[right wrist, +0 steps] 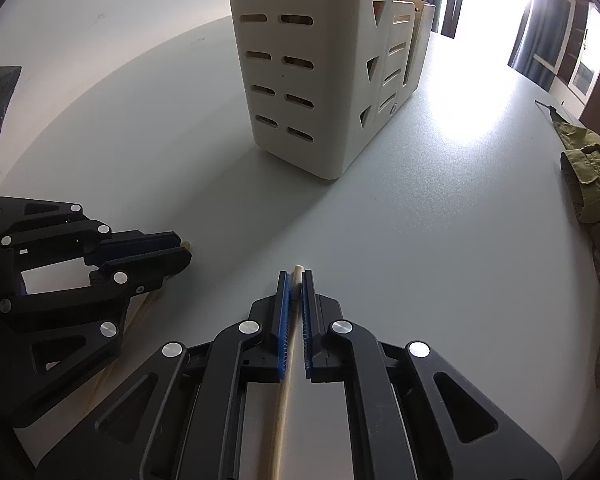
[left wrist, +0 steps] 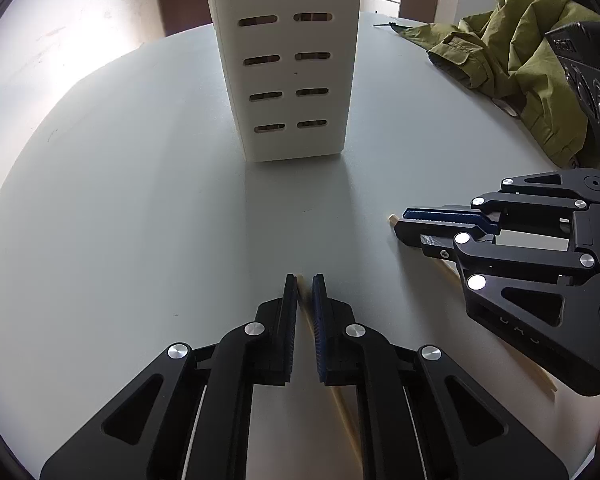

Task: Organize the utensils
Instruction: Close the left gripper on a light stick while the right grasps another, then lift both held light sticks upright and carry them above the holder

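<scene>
1. Grippers: left gripper (left wrist: 305, 280) pinches one chopstick (left wrist: 342, 408); right gripper (right wrist: 296, 276) pinches another chopstick (right wrist: 279, 420).
2. Writing: none readable.
3. Position: both sticks slant down to the table (left wrist: 120, 200); slotted holder (left wrist: 290, 60) stands ahead, apart.

wrist views angled down, sharing caddy (left wrist: 288, 60)

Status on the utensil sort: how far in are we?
Done: wooden pieces already show through the slots of the white holder.
In hand: left gripper is shut on one chopstick, right gripper on another chopstick; both sticks still slant down toward the table.
Left: carry both over the holder and drop them in. No other loose utensils are in view.
</scene>
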### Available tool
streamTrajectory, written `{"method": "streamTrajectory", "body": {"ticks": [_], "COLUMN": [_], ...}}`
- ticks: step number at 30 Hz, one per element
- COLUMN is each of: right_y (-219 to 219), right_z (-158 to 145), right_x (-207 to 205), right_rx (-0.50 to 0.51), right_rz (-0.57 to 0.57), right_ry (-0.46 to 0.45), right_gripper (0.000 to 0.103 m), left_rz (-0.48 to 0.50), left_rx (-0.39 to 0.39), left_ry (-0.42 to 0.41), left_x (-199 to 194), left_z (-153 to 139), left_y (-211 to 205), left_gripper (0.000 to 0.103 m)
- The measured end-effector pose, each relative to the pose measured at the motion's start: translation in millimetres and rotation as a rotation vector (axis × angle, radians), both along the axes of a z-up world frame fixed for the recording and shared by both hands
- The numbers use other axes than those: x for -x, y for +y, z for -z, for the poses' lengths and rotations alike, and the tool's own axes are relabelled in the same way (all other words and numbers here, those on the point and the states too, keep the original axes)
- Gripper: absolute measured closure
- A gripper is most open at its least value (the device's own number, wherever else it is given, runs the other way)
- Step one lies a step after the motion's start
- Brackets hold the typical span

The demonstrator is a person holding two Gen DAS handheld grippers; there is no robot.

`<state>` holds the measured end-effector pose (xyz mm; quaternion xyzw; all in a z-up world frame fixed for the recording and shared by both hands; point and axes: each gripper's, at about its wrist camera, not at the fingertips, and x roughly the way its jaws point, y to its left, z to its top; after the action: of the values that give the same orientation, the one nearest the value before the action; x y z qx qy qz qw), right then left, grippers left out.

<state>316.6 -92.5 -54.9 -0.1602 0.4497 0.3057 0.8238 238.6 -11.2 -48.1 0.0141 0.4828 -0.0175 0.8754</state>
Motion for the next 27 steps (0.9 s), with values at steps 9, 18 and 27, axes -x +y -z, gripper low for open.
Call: {"method": "streamTrajectory", "body": {"ticks": [9,18,27], "right_y": [-6.9,-20.3,-21.7], "right_z": [-18.9,-60.4,-96.3], "right_x": [8.5,11.7,17.6], "right_rx": [-0.092,-0.221,-0.288], "right_rz": [0.023,0.055,0.049], "right_ry": [-0.024,-0.077,-0.168], "right_gripper": [0.097,0.097,0.098], "left_rz": [-0.019,-0.074,-0.065], "left_rx": [0.039,0.083,0.052], "left_ry": [-0.071,-0.178,-0.3], "left_x": [5.2,5.8,14.5], "left_z": [-16.2,-54.8,-96.6], "left_y": [14.0,29.1,25.3], "left_gripper": [0.099,0.099,0.099]}}
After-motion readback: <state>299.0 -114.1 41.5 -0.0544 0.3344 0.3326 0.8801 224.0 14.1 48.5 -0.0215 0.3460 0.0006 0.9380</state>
